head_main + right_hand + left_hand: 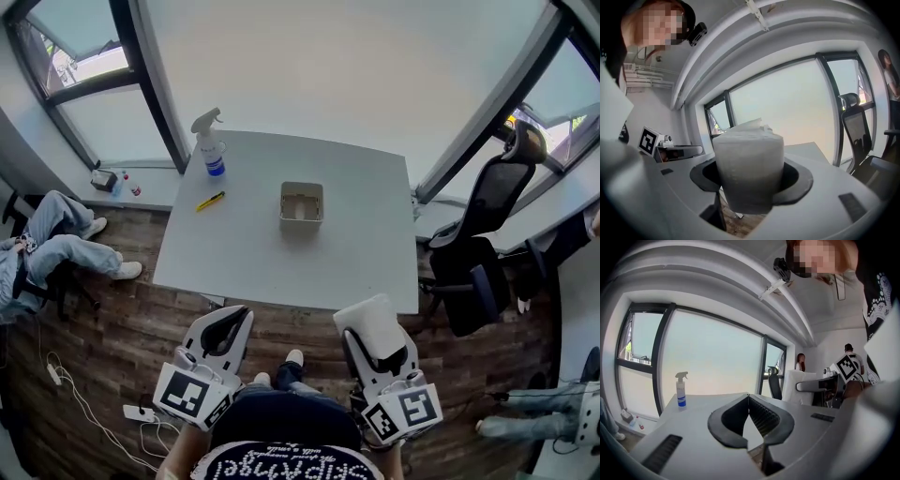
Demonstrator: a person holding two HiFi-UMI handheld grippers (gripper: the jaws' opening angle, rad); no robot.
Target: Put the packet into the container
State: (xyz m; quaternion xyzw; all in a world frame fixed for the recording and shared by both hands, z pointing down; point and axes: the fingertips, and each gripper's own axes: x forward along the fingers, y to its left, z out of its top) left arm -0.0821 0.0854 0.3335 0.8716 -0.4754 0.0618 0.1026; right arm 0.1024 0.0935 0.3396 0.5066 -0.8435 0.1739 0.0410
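Observation:
A white, soft-looking packet (369, 322) is held in my right gripper (375, 339), low over the wooden floor in front of the table's near edge. In the right gripper view the packet (750, 168) fills the gap between the dark jaws, which are shut on its sides. A small square beige container (301, 202) stands open near the middle of the grey table (253, 253), well ahead of both grippers. My left gripper (228, 323) hangs beside the right one. It is shut and holds nothing, its ribbed pads meeting at the tip (748, 399).
A spray bottle (209, 142) stands at the table's far left corner, with a yellow pen (210, 201) nearby. Black office chairs (483, 246) stand to the right of the table. A seated person's legs (58, 248) are at the left. Cables (80, 398) lie on the floor.

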